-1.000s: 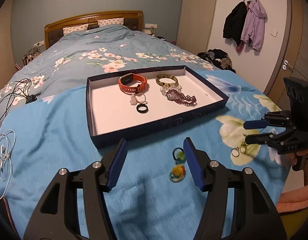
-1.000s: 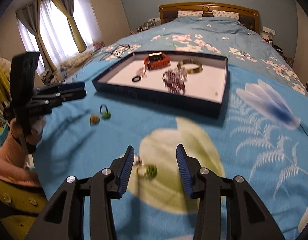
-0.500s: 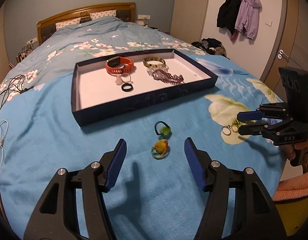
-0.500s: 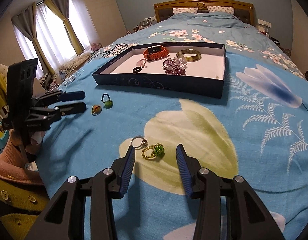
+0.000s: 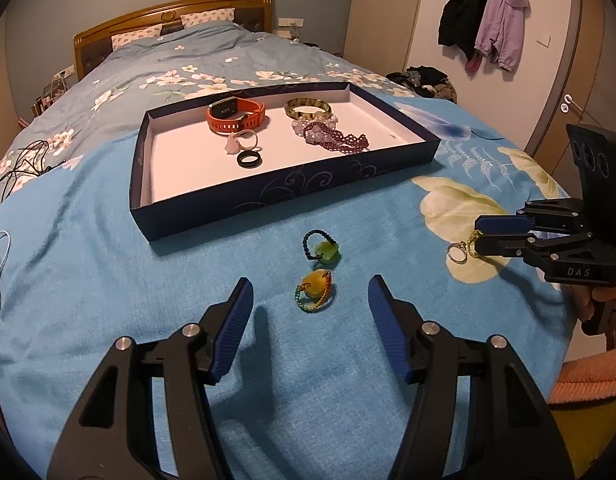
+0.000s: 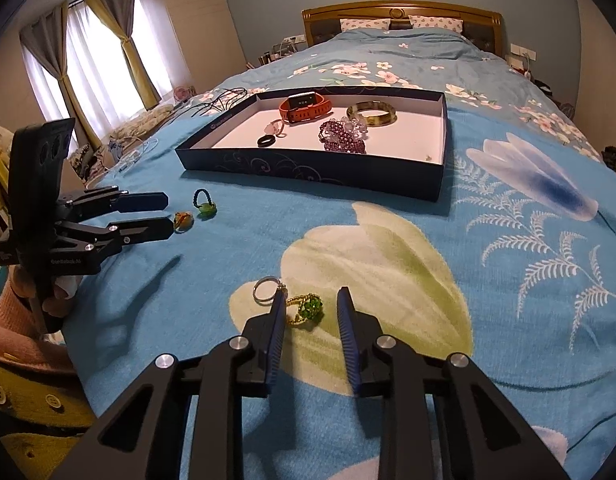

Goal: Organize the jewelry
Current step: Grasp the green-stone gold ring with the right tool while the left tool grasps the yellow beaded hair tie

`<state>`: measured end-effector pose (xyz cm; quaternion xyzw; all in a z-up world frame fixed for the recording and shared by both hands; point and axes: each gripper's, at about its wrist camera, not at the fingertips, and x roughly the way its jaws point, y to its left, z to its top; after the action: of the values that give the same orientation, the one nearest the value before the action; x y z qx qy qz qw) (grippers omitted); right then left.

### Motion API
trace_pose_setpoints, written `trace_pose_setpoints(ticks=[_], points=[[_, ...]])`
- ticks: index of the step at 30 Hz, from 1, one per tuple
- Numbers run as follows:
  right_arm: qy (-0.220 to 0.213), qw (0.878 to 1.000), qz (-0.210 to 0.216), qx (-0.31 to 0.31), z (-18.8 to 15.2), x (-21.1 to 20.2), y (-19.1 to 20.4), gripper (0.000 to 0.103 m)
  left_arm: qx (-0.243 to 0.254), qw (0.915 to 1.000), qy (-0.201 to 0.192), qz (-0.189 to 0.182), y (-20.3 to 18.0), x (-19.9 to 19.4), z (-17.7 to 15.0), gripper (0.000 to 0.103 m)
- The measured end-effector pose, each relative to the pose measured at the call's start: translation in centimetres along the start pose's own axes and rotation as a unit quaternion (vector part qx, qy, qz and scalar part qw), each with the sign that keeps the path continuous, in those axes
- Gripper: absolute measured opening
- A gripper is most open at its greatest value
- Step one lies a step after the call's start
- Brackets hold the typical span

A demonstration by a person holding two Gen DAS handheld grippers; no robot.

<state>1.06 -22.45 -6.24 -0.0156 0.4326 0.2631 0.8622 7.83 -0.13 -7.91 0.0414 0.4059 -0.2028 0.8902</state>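
Observation:
A dark blue tray (image 5: 212, 216) on the bed holds an orange watch (image 5: 235, 115), a bangle (image 5: 308, 107), a purple bead bracelet (image 5: 335, 138) and a black ring (image 5: 249, 159). My left gripper (image 5: 309, 294) is open; a yellow bead ring (image 5: 313, 286) lies between its fingertips, a green bead ring (image 5: 321, 248) just beyond. My right gripper (image 6: 311, 307) is open around a green and gold ring (image 6: 306, 308) on the blanket, with a silver ring (image 6: 266, 289) at its left finger. The right gripper also shows in the left wrist view (image 5: 483, 234).
The blue flowered blanket (image 6: 507, 240) covers the bed. Cables (image 5: 16, 168) lie at the left edge. Coats (image 5: 487, 20) hang on the wall to the right. Curtained windows (image 6: 88, 64) stand beyond the bed's left side.
Both grippers have drawn nearer the loose rings. The yellow ring now lies between my left fingertips, and the green and gold ring sits between my right fingers.

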Motion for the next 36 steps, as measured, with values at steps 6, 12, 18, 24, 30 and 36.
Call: trace_pose_setpoints(ticks=[6,12,18,24,30,36], points=[[0.000,1.000,-0.010,-0.002,0.1,0.1,0.0,0.018,-0.004,1.0000,0.006,0.001,0.0,0.3,0.0,0.057],[0.000,1.000,-0.019,-0.007,0.0,0.1,0.0,0.008,-0.001,0.9999,0.011,-0.001,-0.1,0.5,-0.1,0.053],[-0.003,1.000,-0.020,-0.007,-0.1,-0.1,0.0,0.007,0.005,0.9999,0.015,-0.003,-0.4,0.7,-0.2,0.047],[-0.011,1.000,-0.009,0.002,0.0,-0.4,-0.1,0.007,0.006,0.9997,0.024,-0.003,-0.5,1.1,0.0,0.040],[-0.022,1.000,0.000,0.011,0.2,-0.8,-0.1,0.007,0.010,0.9996,0.028,-0.001,-0.8,1.4,0.2,0.036],[-0.033,0.999,0.008,0.021,0.4,-1.2,-0.4,0.007,0.009,0.9995,0.030,0.005,-0.9,1.7,0.5,0.021]])
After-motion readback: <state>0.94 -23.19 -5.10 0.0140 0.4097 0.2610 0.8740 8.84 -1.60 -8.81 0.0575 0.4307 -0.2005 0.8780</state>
